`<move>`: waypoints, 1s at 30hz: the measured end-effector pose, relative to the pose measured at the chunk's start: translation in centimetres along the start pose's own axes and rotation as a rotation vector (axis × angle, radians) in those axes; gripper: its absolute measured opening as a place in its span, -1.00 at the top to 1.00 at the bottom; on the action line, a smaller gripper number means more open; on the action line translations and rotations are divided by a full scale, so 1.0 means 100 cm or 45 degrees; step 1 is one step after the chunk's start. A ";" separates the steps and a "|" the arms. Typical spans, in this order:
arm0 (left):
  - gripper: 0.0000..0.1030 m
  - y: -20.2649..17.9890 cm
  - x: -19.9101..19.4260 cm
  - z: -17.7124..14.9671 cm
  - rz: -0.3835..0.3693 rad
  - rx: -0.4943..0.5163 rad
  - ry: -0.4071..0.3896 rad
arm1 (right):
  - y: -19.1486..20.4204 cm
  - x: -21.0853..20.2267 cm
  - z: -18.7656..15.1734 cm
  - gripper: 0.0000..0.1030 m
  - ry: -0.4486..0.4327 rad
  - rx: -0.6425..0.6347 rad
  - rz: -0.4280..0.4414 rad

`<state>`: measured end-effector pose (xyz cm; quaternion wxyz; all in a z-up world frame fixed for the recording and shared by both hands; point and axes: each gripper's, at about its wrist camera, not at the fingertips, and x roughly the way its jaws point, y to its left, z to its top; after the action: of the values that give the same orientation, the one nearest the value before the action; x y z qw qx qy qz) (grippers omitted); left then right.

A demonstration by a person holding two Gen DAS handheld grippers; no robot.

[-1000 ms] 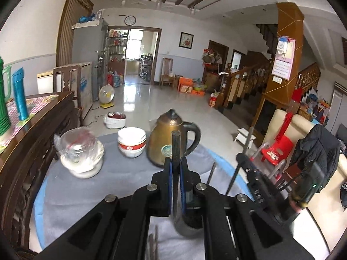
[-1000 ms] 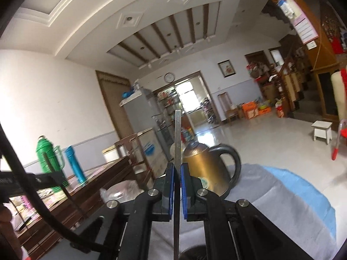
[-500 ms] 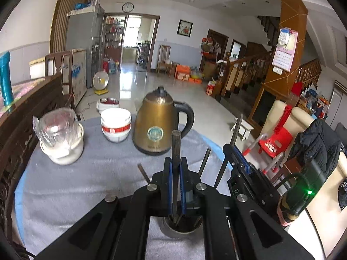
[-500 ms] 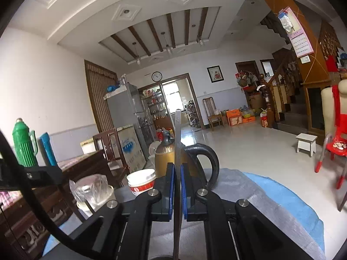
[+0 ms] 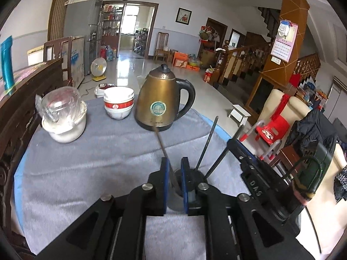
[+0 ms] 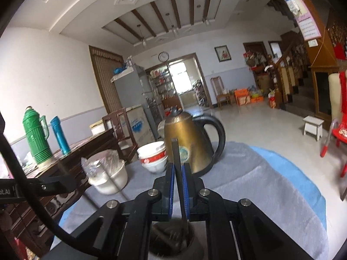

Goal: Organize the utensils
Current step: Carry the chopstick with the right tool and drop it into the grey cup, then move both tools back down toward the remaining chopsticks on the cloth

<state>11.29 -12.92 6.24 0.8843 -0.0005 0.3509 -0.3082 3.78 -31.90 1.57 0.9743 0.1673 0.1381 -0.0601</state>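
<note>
A dark metal utensil holder (image 5: 184, 186) stands on the grey tablecloth (image 5: 97, 164) under both grippers. Several thin dark utensil handles (image 5: 207, 143) stick up from it. My left gripper (image 5: 173, 162) is open just above the holder; one utensil (image 5: 161, 145) leans free between its blue pads into the cup. My right gripper (image 6: 178, 169) is slightly parted around an upright flat utensil handle (image 6: 176, 153) whose lower end sits in the holder (image 6: 173, 244). The right gripper body also shows in the left wrist view (image 5: 256, 173).
A brass kettle (image 5: 162, 101) with a black handle stands behind the holder. Stacked white and red bowls (image 5: 118, 103) and a plastic-covered white pot (image 5: 64, 114) stand to its left. A dark wooden cabinet (image 6: 71, 151) with a green thermos (image 6: 35, 138) lies at the left.
Both grippers have lowered toward the holder. My left gripper has opened and let go of its utensil, which now leans in the holder. The right utensil has gone down into the holder.
</note>
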 end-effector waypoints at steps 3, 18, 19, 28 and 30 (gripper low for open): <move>0.39 0.011 -0.012 -0.009 0.024 -0.019 -0.014 | 0.000 -0.013 -0.002 0.78 0.023 0.022 0.017; -0.08 0.077 -0.033 -0.089 0.441 -0.049 0.050 | 0.017 -0.091 -0.051 0.38 0.074 0.052 0.114; -0.08 0.079 -0.033 -0.095 0.456 -0.050 0.060 | 0.022 -0.092 -0.060 0.38 0.100 0.039 0.117; -0.20 0.076 -0.036 -0.118 0.563 0.000 0.055 | 0.040 -0.075 -0.114 0.38 0.288 -0.017 0.127; -0.20 0.076 -0.033 -0.120 0.584 0.012 0.051 | 0.042 -0.071 -0.118 0.38 0.304 -0.019 0.119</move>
<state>6.11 -2.38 -2.38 0.9240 0.0893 0.3580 -0.1008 -5.28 -23.42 -5.80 0.9540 0.1723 0.2454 0.0069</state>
